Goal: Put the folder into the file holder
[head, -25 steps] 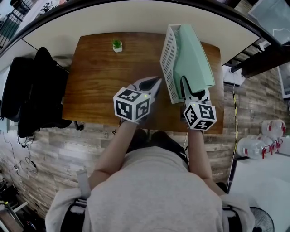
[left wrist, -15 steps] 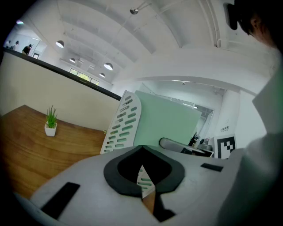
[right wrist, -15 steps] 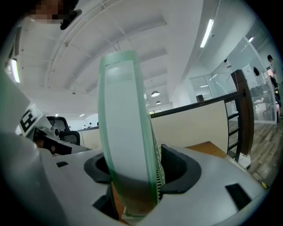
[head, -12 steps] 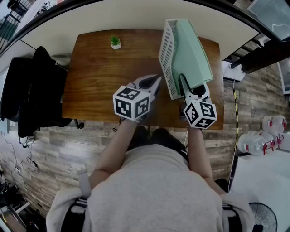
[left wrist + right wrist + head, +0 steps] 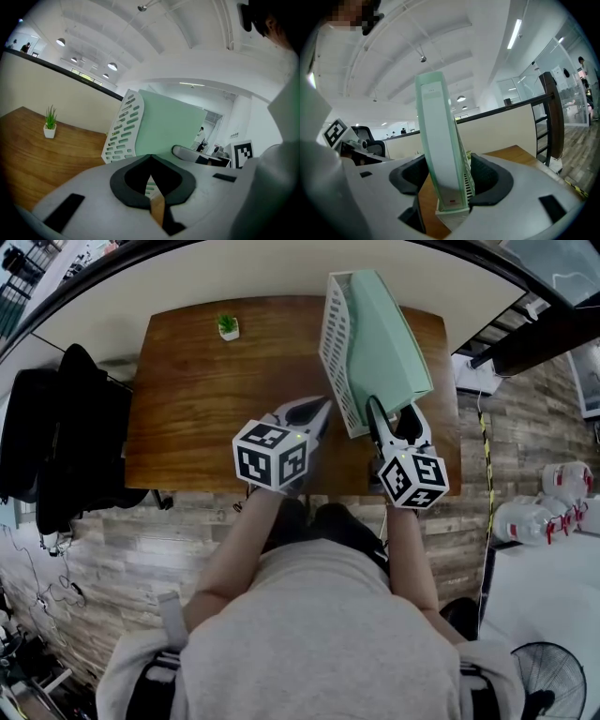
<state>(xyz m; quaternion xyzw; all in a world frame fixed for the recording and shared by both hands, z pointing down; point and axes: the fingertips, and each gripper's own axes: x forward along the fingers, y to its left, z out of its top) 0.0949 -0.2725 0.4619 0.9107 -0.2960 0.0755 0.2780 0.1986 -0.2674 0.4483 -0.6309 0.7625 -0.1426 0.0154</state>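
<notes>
Jaws just opened wide, the right gripper is loosely straddling the near spine of the folder, probably light, stiff and slick; left gripper is sitting closed, empty.

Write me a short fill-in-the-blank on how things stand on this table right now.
1. The folder inside the white file holder is ____ in colour.
2. The left gripper has its fingers ____, not open.
3. In the head view, the potted plant stands on the table to the ____ of the file holder.
Missing words: green; shut; left.
</notes>
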